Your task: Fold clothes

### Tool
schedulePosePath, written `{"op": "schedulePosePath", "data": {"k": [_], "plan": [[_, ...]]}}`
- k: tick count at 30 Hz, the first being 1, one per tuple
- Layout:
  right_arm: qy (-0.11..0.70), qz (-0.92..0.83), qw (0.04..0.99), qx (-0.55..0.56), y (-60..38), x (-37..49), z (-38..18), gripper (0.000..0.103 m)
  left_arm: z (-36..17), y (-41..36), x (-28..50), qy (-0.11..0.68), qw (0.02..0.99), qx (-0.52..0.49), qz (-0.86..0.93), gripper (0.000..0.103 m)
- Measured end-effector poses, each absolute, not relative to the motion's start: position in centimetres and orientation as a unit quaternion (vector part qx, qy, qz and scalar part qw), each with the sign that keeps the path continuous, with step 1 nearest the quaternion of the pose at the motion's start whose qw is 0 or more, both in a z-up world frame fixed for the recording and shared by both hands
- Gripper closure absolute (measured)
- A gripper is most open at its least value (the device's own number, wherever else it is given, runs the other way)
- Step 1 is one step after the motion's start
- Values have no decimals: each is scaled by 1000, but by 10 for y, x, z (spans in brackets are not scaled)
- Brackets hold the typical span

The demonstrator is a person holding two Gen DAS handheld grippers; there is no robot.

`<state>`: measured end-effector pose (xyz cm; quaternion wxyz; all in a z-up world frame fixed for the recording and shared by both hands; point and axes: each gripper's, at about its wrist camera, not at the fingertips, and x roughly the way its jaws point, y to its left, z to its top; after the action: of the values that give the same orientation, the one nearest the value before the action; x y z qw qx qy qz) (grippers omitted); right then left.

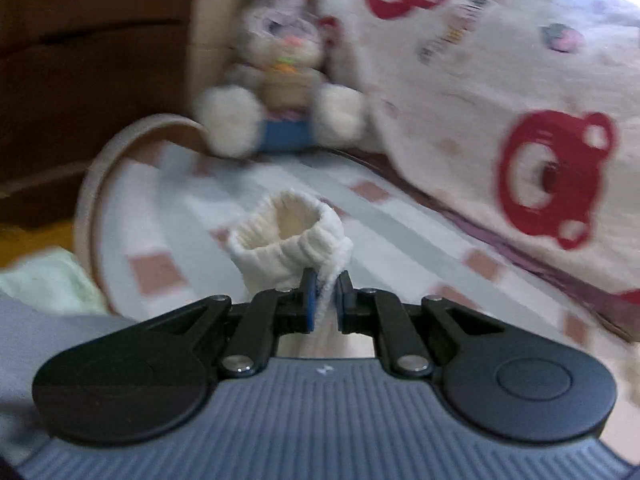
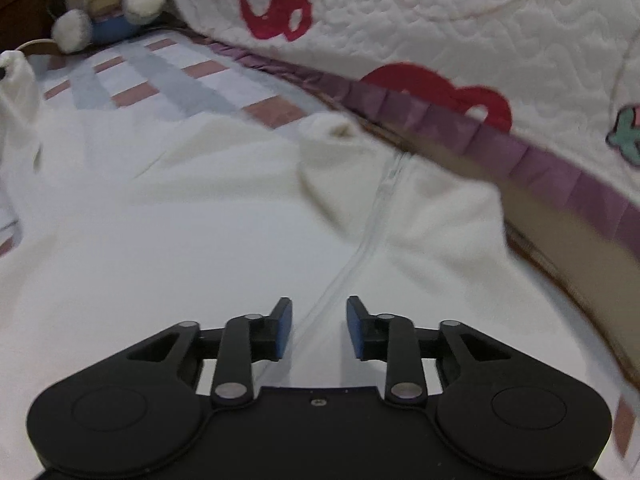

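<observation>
My left hand-held gripper [image 1: 326, 300] pinches the ribbed sleeve cuff [image 1: 288, 232] of the cream fleece jacket [image 2: 180, 208], lifted above the checked bedsheet [image 1: 400, 232]. My right hand-held gripper [image 2: 319, 328] stands parted, empty, straddling the zipper [image 2: 360, 236]. The jacket lies spread on the bed beside a quilt [image 2: 460, 32]; a plush rabbit [image 1: 280, 80] sits beyond.

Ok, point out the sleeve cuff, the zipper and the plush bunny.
cuff [image 1: 292, 226]: left wrist view, on its ribbed rim.
zipper [image 2: 374, 216]: right wrist view, midway along its line.
bunny [image 1: 280, 60]: left wrist view, on its body.
</observation>
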<state>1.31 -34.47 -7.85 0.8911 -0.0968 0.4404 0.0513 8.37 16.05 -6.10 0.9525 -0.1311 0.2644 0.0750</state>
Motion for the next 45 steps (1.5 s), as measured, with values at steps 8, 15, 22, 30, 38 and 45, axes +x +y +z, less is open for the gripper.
{"op": "schedulePosePath", "data": {"k": [8, 15, 22, 30, 38, 45], "plan": [[377, 74, 913, -137, -342, 48, -34, 68, -80, 72, 76, 311, 927, -156, -142, 94], [379, 98, 906, -161, -318, 97, -35, 68, -104, 55, 78, 350, 907, -150, -179, 94], [426, 74, 871, -233, -279, 137, -90, 50, -112, 57, 78, 358, 909, -131, -171, 94], [389, 28, 913, -119, -358, 135, -63, 95, -117, 53, 83, 368, 905, -121, -175, 94], [406, -74, 911, -31, -444, 108, -66, 94, -120, 59, 85, 378, 898, -141, -173, 94], [393, -105, 913, 38, -477, 89, -65, 57, -120, 56, 84, 376, 898, -133, -186, 94]]}}
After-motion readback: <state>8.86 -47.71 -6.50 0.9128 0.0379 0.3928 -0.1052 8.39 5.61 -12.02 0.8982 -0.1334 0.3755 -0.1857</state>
